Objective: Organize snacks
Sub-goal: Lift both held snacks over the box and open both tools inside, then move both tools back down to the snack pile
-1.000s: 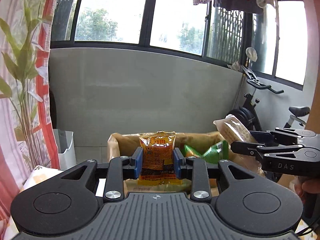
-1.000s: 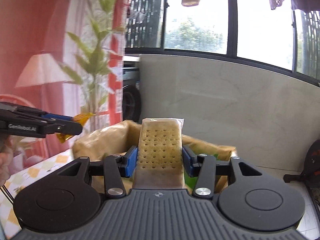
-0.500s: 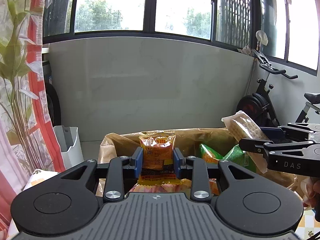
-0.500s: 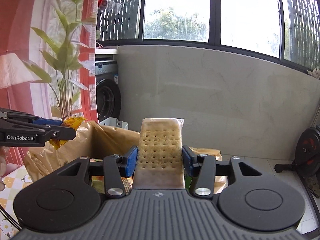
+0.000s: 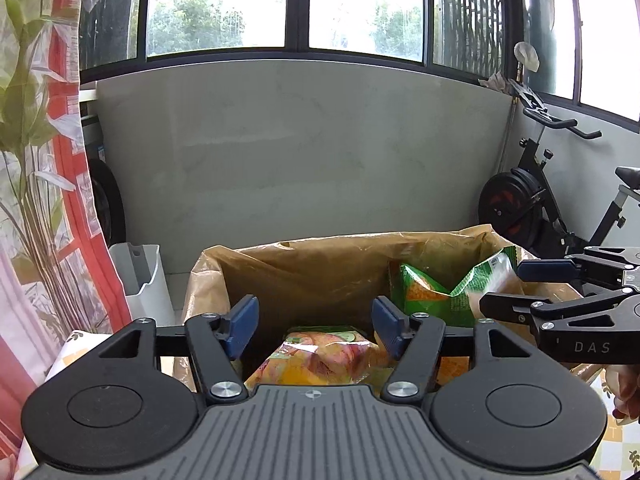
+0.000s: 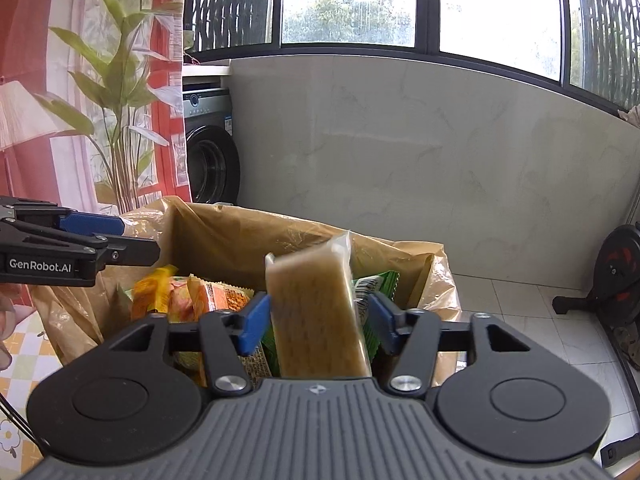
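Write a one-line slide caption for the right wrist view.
Right gripper opening around a blurred, clear-wrapped pale cracker pack above a brown plastic-lined snack box.

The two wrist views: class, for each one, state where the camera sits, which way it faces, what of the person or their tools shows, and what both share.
Left wrist: on the left hand-held gripper, facing the lined box; jaws opening, nothing between; right hand-held gripper at right.
Right wrist: on the right hand-held gripper, facing the same box; jaws opening beside the cracker pack; left hand-held gripper at left.
Shared: box, green snack bag, grey wall.
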Action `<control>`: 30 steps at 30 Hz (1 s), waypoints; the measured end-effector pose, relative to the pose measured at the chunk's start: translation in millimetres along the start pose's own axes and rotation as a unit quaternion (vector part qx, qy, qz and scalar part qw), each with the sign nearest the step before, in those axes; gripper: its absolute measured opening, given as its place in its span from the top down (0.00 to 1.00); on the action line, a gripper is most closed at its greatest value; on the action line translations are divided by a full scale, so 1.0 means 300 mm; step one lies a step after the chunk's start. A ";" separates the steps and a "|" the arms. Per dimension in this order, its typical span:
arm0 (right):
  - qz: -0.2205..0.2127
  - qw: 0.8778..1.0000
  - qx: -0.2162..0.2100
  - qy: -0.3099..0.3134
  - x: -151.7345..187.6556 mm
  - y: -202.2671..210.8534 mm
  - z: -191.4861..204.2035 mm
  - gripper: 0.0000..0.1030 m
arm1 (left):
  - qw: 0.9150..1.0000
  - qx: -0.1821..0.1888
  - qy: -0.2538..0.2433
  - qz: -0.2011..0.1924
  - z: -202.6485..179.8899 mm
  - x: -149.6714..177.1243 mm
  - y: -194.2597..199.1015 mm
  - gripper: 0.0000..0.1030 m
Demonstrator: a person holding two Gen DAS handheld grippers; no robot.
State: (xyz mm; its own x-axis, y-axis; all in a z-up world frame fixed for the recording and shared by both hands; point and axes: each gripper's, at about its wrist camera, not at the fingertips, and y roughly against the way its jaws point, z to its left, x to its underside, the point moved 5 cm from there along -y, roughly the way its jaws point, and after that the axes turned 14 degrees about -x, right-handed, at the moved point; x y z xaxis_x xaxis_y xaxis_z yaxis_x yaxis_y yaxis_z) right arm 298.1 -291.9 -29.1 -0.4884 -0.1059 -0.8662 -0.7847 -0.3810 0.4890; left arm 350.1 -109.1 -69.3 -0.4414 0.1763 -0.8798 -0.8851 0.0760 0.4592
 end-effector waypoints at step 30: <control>-0.042 0.998 -0.011 -0.038 0.128 0.234 0.145 0.26 | 1.000 -0.009 0.028 0.004 0.186 0.200 0.323 0.21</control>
State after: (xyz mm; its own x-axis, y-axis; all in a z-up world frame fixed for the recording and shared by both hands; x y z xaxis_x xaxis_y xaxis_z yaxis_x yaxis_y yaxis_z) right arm 207.5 -282.7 -23.6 -0.4489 -0.0032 -0.8936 -0.8161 -0.4059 0.4114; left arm 246.0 -36.4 -70.8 -0.4551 0.1215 -0.8821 -0.8839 0.0579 0.4640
